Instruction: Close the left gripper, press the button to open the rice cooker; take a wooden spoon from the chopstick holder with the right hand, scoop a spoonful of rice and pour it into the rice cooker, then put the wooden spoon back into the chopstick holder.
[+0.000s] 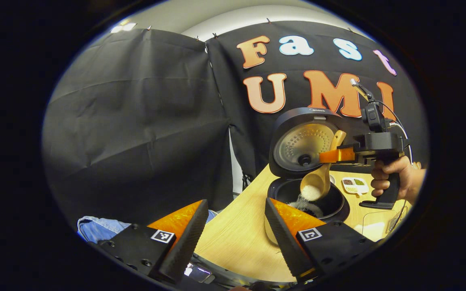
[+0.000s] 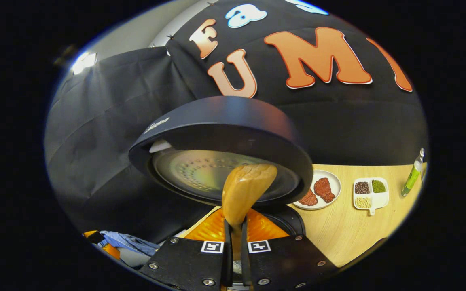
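The black rice cooker (image 1: pixel 297 190) stands open on the wooden table, lid (image 1: pixel 303 143) upright. My right gripper (image 1: pixel 330 156), held by a hand (image 1: pixel 390 178), is shut on the handle of the wooden spoon (image 1: pixel 318 184). The spoon's bowl is tipped down over the inner pot (image 1: pixel 330 204), and white rice (image 1: pixel 308 194) spills from it into the pot. In the right gripper view, the right gripper (image 2: pixel 235 226) clamps the spoon (image 2: pixel 245 190), whose back faces me below the lid (image 2: pixel 221 133). My left gripper (image 1: pixel 235 206) hangs open in front of the cooker with nothing between its fingers.
A divided dish of beans (image 2: pixel 368 194), a white plate with meat (image 2: pixel 318 190) and a green bottle (image 2: pixel 413 178) stand on the table (image 2: pixel 350 230) right of the cooker. Blue cloth (image 1: pixel 95 228) lies low on the left, past the table's edge.
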A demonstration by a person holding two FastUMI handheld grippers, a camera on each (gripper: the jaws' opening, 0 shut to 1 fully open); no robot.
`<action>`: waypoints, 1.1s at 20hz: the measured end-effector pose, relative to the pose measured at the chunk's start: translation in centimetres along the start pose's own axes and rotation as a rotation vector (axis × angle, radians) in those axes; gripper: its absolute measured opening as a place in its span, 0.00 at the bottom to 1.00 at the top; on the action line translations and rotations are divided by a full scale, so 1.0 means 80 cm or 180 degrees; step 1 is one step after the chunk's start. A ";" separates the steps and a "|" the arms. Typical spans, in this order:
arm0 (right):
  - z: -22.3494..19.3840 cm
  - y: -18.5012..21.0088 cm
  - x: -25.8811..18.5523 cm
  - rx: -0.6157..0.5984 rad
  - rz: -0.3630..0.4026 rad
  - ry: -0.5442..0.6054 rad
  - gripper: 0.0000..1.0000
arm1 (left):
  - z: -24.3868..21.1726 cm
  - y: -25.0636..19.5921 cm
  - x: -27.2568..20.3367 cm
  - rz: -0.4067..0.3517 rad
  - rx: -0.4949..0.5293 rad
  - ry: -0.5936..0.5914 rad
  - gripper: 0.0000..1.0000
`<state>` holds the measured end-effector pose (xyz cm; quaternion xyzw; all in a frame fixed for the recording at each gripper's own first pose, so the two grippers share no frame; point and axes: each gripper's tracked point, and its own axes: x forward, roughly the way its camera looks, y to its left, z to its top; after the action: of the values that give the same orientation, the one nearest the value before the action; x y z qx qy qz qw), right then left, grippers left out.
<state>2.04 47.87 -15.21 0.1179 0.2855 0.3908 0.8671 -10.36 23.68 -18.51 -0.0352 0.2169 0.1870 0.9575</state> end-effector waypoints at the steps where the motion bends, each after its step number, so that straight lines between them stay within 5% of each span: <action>1: -0.001 0.005 0.000 -0.0092 0.0022 -0.0005 0.07 | 0.000 0.001 0.001 0.0006 0.0004 0.0001 0.95; 22: -0.010 0.063 -0.011 -0.1346 0.0297 -0.0251 0.08 | -0.008 -0.003 -0.003 0.0060 -0.0012 0.0081 0.95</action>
<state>-1.94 50.57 -13.34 -0.0384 0.1574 0.4768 0.8639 -10.74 23.32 -18.99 -0.0374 0.2289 0.1959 0.9528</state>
